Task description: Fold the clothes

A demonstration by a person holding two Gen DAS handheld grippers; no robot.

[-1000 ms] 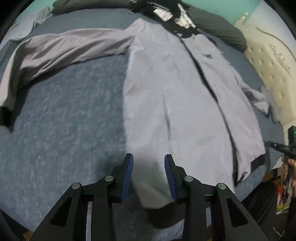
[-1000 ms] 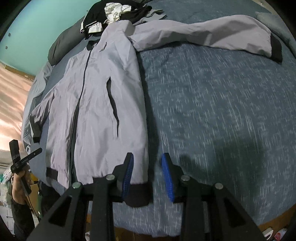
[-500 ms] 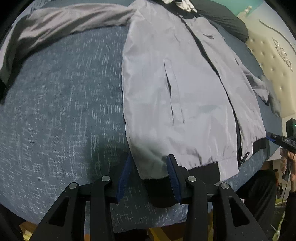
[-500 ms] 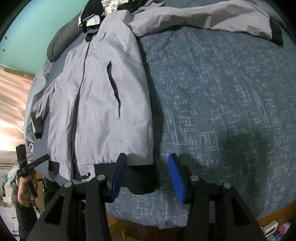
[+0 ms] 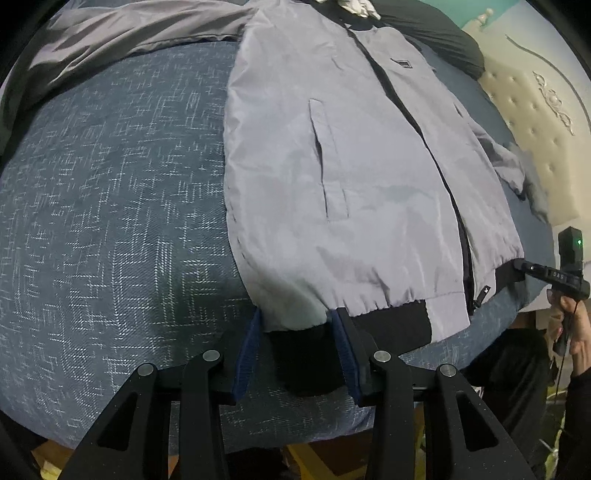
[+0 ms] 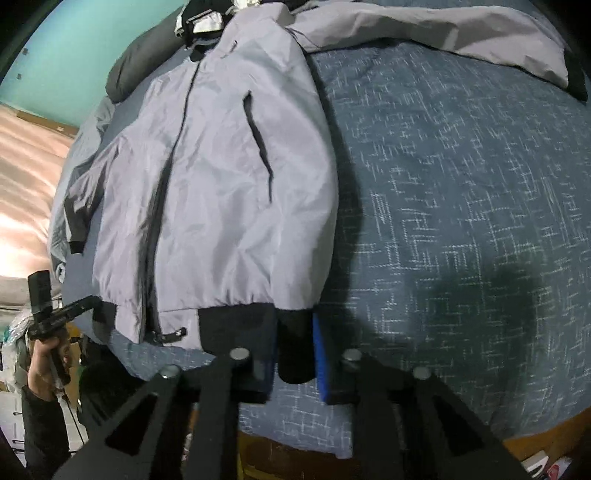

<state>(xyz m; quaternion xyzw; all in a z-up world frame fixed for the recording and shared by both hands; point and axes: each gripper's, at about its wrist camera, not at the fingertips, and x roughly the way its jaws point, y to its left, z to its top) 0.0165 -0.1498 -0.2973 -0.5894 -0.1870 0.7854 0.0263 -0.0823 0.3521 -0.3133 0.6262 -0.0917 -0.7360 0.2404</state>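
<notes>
On the bed (image 5: 110, 221), the jacket (image 5: 332, 166) lies lengthwise, hem nearest.

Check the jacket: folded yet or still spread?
Spread. The jacket lies flat, front up, on the bed, one sleeve stretched sideways; no fold shows. Both grippers' jaws flank its hem corners.

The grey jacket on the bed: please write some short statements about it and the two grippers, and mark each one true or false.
1. The grey jacket lies spread on a blue bedspread. True.
2. The jacket's front is zipped shut. True.
3. The jacket's black hem band is at the far end, by the pillows. False: it is at the near edge, by the grippers.
4. The left gripper has its fingers on either side of a hem corner. True.
5. The right gripper hovers over the outstretched sleeve. False: it is at the hem's other corner.
</notes>
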